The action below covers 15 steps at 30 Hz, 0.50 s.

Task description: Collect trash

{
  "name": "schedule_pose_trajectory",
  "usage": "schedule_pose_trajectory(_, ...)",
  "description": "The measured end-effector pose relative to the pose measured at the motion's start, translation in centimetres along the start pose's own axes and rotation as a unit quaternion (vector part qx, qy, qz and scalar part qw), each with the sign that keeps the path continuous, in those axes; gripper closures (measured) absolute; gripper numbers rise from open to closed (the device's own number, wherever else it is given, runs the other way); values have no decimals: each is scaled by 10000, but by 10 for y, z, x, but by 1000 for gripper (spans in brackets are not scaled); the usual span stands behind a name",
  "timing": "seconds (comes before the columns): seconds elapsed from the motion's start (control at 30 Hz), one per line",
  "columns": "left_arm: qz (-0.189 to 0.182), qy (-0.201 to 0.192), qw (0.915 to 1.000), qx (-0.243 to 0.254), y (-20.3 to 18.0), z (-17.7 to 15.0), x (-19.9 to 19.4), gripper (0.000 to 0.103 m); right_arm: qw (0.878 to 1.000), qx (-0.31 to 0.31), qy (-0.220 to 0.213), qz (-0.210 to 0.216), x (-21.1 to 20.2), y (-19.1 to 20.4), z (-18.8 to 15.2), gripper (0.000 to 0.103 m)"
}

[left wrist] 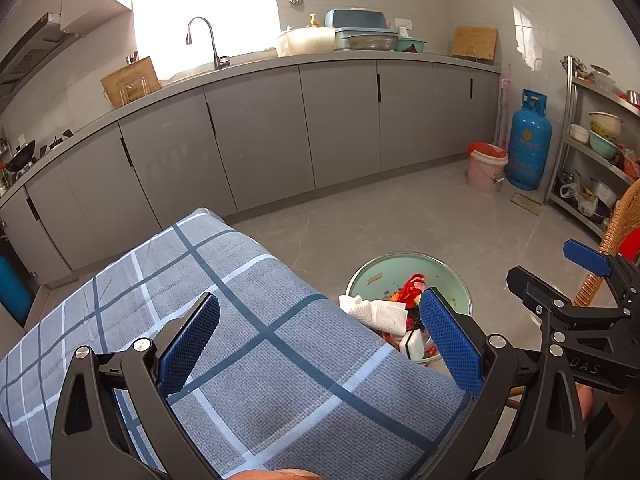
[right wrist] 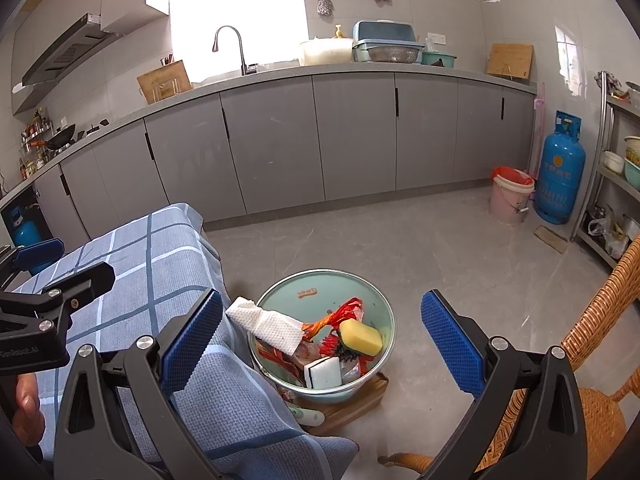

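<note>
You are in a kitchen with grey cabinets along the far wall, a sink under a bright window, and a grey tiled floor. In front of you a counter draped in a blue checked cloth (left wrist: 256, 344) lies bare of litter as far as both views show. Just beside its edge, down at floor level, a pale green basin (right wrist: 372, 304) stands on a wooden board (right wrist: 360, 404) and holds the trash: a white paper towel (right wrist: 272, 324) draped over its near rim, a yellow sponge (right wrist: 360, 336), a white block (right wrist: 323, 372) and red wrappers (right wrist: 348, 308).

Your left gripper (left wrist: 320, 344) hovers over the cloth with its jaws spread wide and nothing between them. Your right gripper (right wrist: 322, 344) hangs above the basin, jaws likewise spread and empty.

The gathering step looks finished, judging by the loaded basin and the bare cloth. The paper towel hangs half out and may slip off. Your next move probably calls for lowering the right gripper to nudge that towel fully inside, or for checking the hidden parts of the counter for leftovers.
</note>
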<state>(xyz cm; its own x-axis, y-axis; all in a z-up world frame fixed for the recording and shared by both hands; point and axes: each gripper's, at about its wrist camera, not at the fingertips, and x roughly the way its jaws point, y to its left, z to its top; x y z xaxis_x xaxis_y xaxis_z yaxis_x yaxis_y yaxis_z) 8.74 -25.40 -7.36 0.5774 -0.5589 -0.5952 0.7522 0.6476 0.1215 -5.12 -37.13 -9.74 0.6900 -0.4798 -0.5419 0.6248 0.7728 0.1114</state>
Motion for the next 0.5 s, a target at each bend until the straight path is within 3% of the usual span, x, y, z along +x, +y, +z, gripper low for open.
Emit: schedule_pose_trajectory(0.5, 28, -2, 10000, 2, 1, 1, 0, 4, 10000, -12, -9, 24, 1, 1, 2, 5)
